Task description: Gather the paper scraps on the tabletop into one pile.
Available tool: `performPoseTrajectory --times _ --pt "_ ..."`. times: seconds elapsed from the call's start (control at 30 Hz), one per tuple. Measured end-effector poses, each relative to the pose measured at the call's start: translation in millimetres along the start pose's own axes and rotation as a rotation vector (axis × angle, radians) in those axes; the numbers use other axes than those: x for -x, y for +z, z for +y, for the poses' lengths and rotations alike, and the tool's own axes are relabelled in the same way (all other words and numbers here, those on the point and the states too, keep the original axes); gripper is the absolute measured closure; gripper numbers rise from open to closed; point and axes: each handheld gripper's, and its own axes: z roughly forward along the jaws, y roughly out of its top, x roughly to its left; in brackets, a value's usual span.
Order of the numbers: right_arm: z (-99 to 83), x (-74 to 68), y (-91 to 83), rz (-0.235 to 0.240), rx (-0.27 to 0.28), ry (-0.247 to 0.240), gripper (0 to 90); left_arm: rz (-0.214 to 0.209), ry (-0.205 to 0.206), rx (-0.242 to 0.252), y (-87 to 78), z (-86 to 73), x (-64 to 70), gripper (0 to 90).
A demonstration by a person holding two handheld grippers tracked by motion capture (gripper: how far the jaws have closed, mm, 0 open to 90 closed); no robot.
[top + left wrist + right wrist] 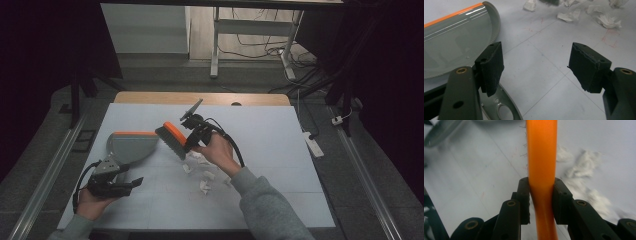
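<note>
A hand brush (171,139) with an orange back and grey bristles hangs tilted over the white mat, just right of the grey dustpan (131,145). My right gripper (189,141) is shut on it; in the right gripper view the jaws (541,190) pinch the orange handle (541,157). Several crumpled white paper scraps (202,172) lie below the brush. My left gripper (136,183) rests near the dustpan's handle end, open. Between its pads (536,60) there is only bare mat, with the dustpan (456,42) at upper left and the scraps (571,16) farther off.
The white mat (280,150) covers a wooden table (150,97). Beyond its far edge stand white desk legs (215,45) among loose cables on the floor. A white power strip (312,142) lies off the mat's right edge. Dark surroundings flank both sides.
</note>
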Motion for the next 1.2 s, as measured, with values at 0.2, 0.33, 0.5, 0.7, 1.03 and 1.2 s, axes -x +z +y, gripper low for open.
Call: performPoseTrajectory --times 0.2,0.33,0.5,0.7,1.03,1.2 --pt "9.3 10.6 24.0 0.047 0.001 0.083 71.1 -0.002 -0.001 -0.001 0.5 -0.7 -1.2 28.5" --pt "5.7 28.6 25.1 0.030 -0.018 0.150 71.1 -0.003 0.002 0.002 -0.3 -1.5 -1.8 28.6" --pt "-7.4 42.8 6.2 -0.070 -0.030 0.171 71.1 -0.007 0.005 0.001 0.7 -0.6 -1.2 28.5" --pt "-19.8 47.4 -17.5 -0.072 0.009 0.174 71.2 -0.010 0.009 0.004 1.2 1.0 0.4 28.5" --pt "-40.1 -13.1 -27.3 0.050 0.005 0.025 71.1 -0.010 0.002 0.002 1.3 -0.1 -1.6 28.5" --pt "-58.1 -23.5 -7.1 0.072 -0.077 -0.008 71.1 -0.008 0.003 0.001 1.7 0.3 -1.1 28.5"
